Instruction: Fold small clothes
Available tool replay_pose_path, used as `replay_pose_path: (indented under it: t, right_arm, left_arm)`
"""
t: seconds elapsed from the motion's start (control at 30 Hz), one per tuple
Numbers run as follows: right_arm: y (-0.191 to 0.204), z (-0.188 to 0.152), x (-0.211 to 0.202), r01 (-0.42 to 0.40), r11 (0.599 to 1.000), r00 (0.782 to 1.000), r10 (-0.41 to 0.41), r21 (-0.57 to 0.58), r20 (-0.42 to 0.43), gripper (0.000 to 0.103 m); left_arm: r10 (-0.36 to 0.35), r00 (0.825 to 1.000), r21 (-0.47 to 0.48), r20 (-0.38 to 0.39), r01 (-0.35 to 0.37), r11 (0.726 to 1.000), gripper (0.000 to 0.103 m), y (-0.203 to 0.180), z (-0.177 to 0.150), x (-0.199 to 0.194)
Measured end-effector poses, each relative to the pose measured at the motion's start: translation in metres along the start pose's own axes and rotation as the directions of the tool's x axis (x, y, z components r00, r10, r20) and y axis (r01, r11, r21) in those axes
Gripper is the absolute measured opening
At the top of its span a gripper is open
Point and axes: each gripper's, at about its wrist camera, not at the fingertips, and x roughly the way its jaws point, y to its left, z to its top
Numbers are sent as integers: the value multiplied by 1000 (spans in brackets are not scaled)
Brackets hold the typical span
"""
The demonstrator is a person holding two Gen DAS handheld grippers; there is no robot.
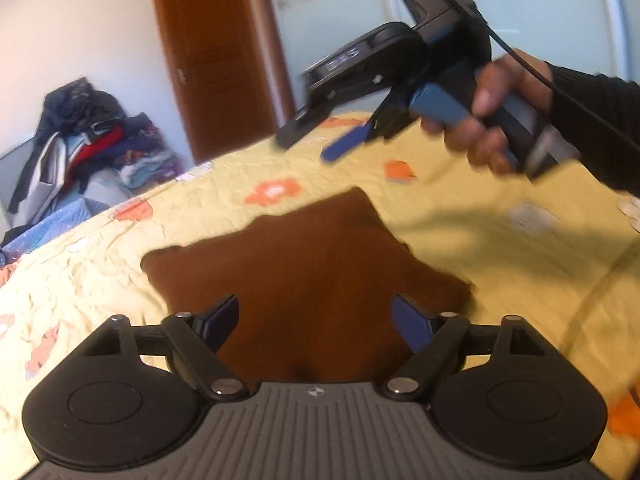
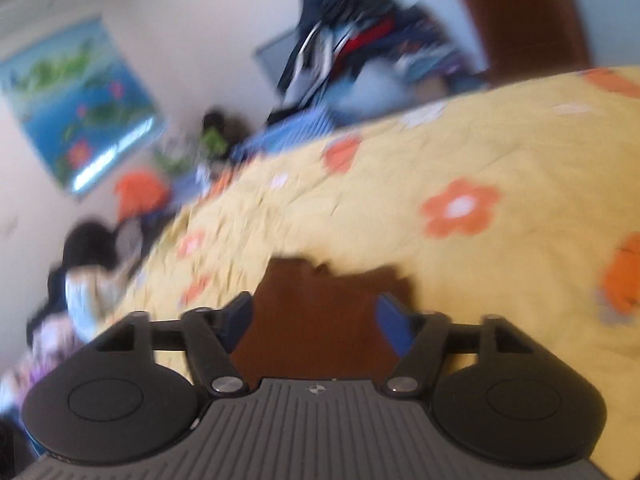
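— Two grippers, both with fingers spread and nothing between them. The left gripper [image 1: 314,320] hangs low over the brown garment [image 1: 304,264]; the right gripper [image 1: 316,136] is up in the air beyond it, held by a hand [image 1: 500,112] in a dark sleeve [image 1: 592,128].

— Where does the garment lie?

— Flat on the bed [image 1: 480,224], on a yellow cover with orange flowers. Its edges look ragged and angled, one corner pointing toward the far side. In the right wrist view the right gripper [image 2: 314,316] frames part of the same brown garment [image 2: 316,320], though that view is badly blurred.

— Room to move around it?

— Open cover on every side of the cloth; bare yellow runs to the right and toward the bed's far edge.

— And the room?

— A pile of clothes [image 1: 88,136] sits past the far edge at the left, a brown door [image 1: 216,60] behind it, pale walls. The right wrist view adds a blue picture [image 2: 80,108] on the wall.
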Motion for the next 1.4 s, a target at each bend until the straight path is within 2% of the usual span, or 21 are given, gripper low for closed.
replay_pose_path:
  t: [0.03, 0.1, 0.13, 0.23, 0.3, 0.4, 0.47, 0.53, 0.6, 0.7, 0.77, 0.83, 0.87, 0.9, 0.97, 1.03, 1.1, 1.17, 1.23, 1.3, 1.4]
  right_arm:
    - [0, -2, 22, 20, 1000, 997, -21, -21, -68, 72]
    - [-17, -14, 67, 119, 992, 972, -127, -51, -199, 65]
    - [-23, -19, 69, 106, 990, 985, -116, -88, -124, 65]
    - [-30, -3, 70, 120, 993, 979, -119, -3, -168, 61]
    - [-14, 8, 65, 162, 986, 973, -168, -50, -161, 61]
    - [25, 19, 57, 60, 993, 991, -72, -105, -112, 61]
    - [49, 26, 73, 11, 988, 990, -33, -155, -137, 71]
    - [60, 26, 106, 20, 982, 977, -59, -189, -204, 72]
    - [51, 17, 149, 52, 986, 940, -102, -159, -325, 72]
    - [46, 10, 160, 47, 975, 956, -107, -219, -272, 76]
    - [48, 16, 156, 81, 978, 949, -135, -194, -285, 67]
    - [52, 16, 139, 129, 972, 945, -180, -194, -272, 65]
    - [53, 14, 122, 126, 974, 953, -172, -190, -250, 66]
    - [55, 9, 102, 98, 977, 965, -140, -189, -221, 69]
    - [53, -2, 68, 81, 978, 979, -115, -193, -171, 86]
    - [45, -14, 53, 134, 966, 972, -171, -221, -158, 87]
    - [21, -28, 65, 205, 953, 945, -253, -222, -210, 87]
    - [11, -42, 70, 198, 930, 956, -253, -309, -149, 97]
    - [13, -36, 63, 210, 941, 956, -255, -265, -145, 95]
    - [24, -31, 41, 227, 947, 961, -255, -225, -104, 90]
    - [39, -47, -13, 212, 952, 977, -211, -222, 30, 103]
  left_arm:
    - [3, 999, -28, -39, -4, 1000, 84, 3, 3, 16]
    - [-39, 989, -125, -143, 21, 992, 85, 14, 1, 54]
    - [-54, 985, -165, -163, 27, 986, 85, 18, -2, 66]
    - [-48, 989, -171, -140, 23, 985, 88, 16, -3, 69]
    - [-54, 989, -178, -135, 29, 984, 88, 16, -5, 67]
    - [-55, 991, -192, -121, 31, 981, 89, 20, -7, 69]
    - [-51, 991, -197, -123, 26, 980, 90, 17, -6, 70]
    - [-49, 991, -196, -126, 24, 980, 91, 18, -6, 69]
    - [-49, 991, -192, -128, 24, 981, 91, 16, -4, 67]
    - [-47, 991, -192, -128, 22, 981, 91, 17, -5, 68]
    - [-47, 991, -195, -128, 22, 981, 91, 17, -4, 68]
    - [-46, 991, -193, -126, 21, 981, 91, 16, -5, 67]
    - [-46, 991, -194, -124, 21, 981, 91, 15, -5, 66]
    - [-47, 991, -195, -122, 22, 981, 91, 15, -6, 65]
    - [-47, 992, -199, -115, 23, 980, 91, 16, -8, 65]
    - [-45, 992, -197, -114, 22, 980, 92, 16, -8, 65]
    - [-45, 992, -197, -117, 21, 980, 95, 15, -7, 67]
    - [-38, 992, -188, -123, 14, 982, 95, 13, -5, 69]
    - [-24, 993, -197, -119, 0, 980, 95, 13, -3, 63]
    - [0, 996, -245, -92, -22, 969, 95, 19, -4, 45]
    - [58, 996, -327, -62, -75, 942, 95, 31, -14, 9]
